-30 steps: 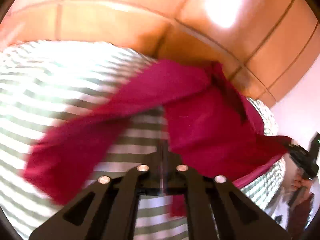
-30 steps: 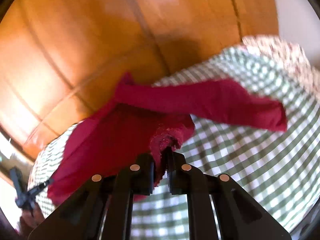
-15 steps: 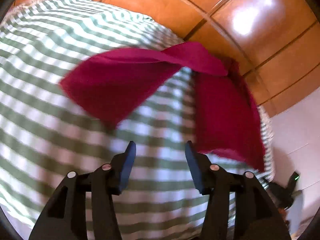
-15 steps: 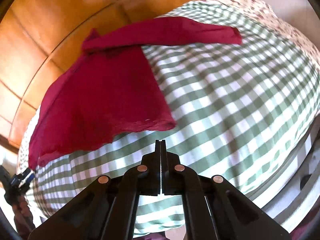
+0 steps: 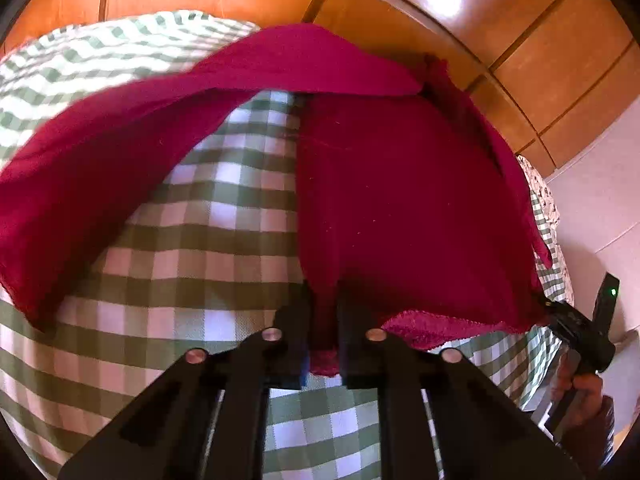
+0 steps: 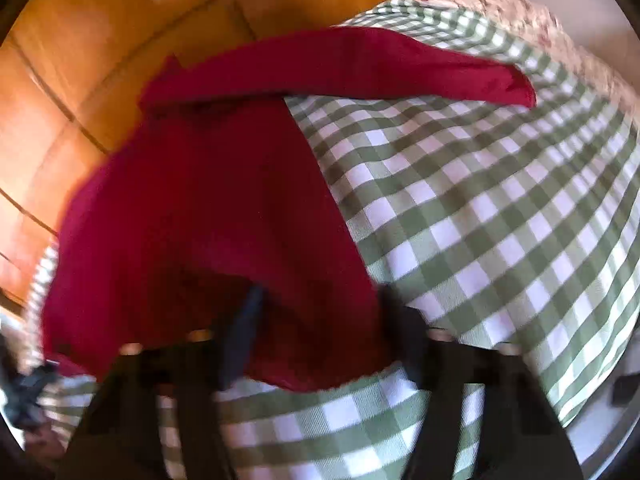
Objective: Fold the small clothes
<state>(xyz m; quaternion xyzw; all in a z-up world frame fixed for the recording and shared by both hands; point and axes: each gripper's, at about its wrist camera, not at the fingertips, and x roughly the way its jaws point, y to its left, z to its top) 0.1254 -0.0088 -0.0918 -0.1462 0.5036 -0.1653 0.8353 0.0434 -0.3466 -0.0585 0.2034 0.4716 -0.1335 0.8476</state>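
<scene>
My left gripper (image 5: 323, 322) is clamped on the shirt (image 5: 400, 208) hem at lower centre. My right gripper (image 6: 320, 328) straddles it with jaws apart, blurred. Looks like grasping for a fold; right should close next.

Left gripper (image 5: 323, 320): jaws nearly closed, pinching a hem of red fabric (image 5: 400, 208) between them; aimed forward and down.
Right gripper (image 6: 320, 328): jaws spread wide, straddling the near edge of the same fabric, nothing clamped; image blurred.
Right hand (image 5: 580, 392): seen at the lower right of the left wrist view, wrapped around its gripper's handle.
</scene>
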